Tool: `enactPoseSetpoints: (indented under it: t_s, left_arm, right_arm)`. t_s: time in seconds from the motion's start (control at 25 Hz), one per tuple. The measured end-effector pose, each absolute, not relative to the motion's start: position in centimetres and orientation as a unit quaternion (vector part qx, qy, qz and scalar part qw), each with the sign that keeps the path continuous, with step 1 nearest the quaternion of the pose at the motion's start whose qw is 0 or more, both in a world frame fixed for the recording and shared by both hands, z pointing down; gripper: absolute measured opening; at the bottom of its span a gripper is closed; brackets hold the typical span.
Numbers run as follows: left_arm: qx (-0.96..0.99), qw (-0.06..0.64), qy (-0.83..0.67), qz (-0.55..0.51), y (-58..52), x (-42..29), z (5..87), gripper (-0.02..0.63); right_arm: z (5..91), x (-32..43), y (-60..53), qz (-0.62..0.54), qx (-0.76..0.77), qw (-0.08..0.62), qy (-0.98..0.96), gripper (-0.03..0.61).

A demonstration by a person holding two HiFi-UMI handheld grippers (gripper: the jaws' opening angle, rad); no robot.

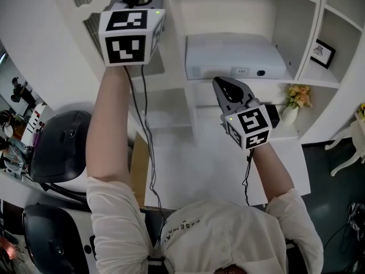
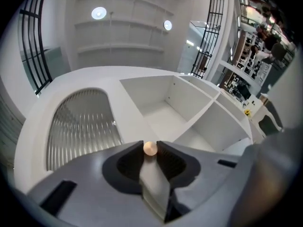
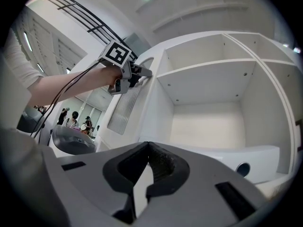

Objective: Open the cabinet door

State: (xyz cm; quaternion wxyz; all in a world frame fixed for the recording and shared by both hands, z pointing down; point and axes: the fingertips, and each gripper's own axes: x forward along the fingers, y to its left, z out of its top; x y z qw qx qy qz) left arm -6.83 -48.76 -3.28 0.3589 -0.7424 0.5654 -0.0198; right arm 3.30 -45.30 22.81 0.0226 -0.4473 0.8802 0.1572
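A: Room layout?
B: White shelving with open compartments. White tabletop in front of it. Floor is dark grey.
A: What's on the shelves?
B: White box-shaped device, a framed picture and a vase of yellow flowers.
A: Lighting?
B: Round ceiling lights in a white ceiling. Black bar grilles on both sides.
A: Left of the table?
B: Two black rounded shells, can't tell what they are. People far off, too small to make out.
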Motion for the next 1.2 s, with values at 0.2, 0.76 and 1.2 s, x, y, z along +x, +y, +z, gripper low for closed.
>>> enactPoseSetpoints:
  t_s: [0.2, 0.76, 1.2]
  left_arm:
    - [-0.769, 0.338, 0.542, -0.012, -47.9, -6.9, -3.1, 0.086]
    - [-0.796, 0.317, 0.516, 0.003, -41.5, -8.4, -3.0, 0.080]
    - [-0.816, 0.289, 0.500, 0.019, -35.9, -11.0, -2.9, 0.072]
  right_arm:
    - [23.2, 3.5, -44.4, 0.155, -0.446, 0.022, 0.881, 0.015]
    - [23.9, 3.4, -40.4, 0.148, -0.431, 0.019, 0.890, 0.015]
    - [23.7, 0.1, -36.8, 0.157, -0.390, 0.023, 0.907, 0.015]
